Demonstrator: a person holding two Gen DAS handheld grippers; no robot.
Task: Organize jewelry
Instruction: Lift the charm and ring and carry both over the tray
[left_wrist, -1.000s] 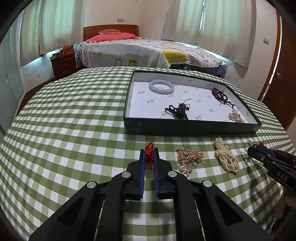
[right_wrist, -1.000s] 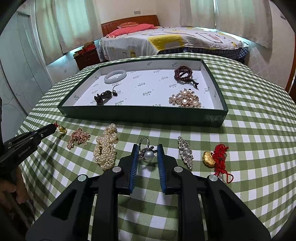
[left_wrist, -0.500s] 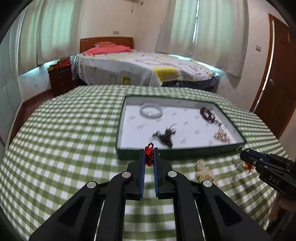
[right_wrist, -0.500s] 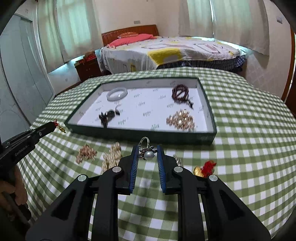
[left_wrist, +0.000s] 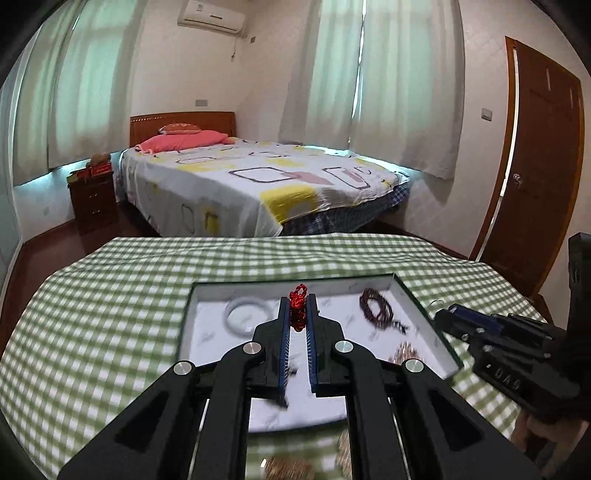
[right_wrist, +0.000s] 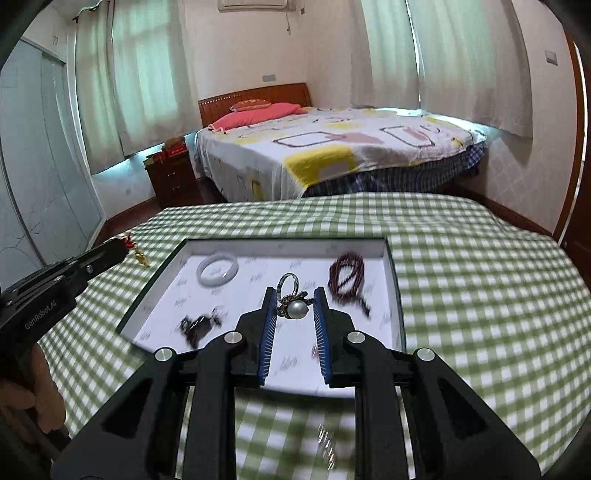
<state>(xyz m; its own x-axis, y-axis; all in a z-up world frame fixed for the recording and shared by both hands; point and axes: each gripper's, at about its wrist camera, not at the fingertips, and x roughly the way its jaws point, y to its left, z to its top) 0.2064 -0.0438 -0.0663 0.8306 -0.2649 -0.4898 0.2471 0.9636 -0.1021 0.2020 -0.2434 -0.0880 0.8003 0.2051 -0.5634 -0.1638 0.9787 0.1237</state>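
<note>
My left gripper is shut on a red knotted cord, which sticks up past its fingertips. From the right wrist view a small gold pendant hangs from that cord. My right gripper is shut on a pearl ring, its silver band pointing up. Both grippers hover over the near part of a dark green tray with a white lining. In the tray lie a white bangle, a dark red bead bracelet, a black piece and a gold brooch.
Blurred jewellery lies on the green checked tablecloth below the grippers, gold pieces and a silver piece. A person's hand holds the left gripper. Beyond the table stand a bed and a wooden door.
Both grippers have risen from the tablecloth and moved forward over the tray, each still holding its piece. The loose jewellery has slipped to the bottom edge of both views.
</note>
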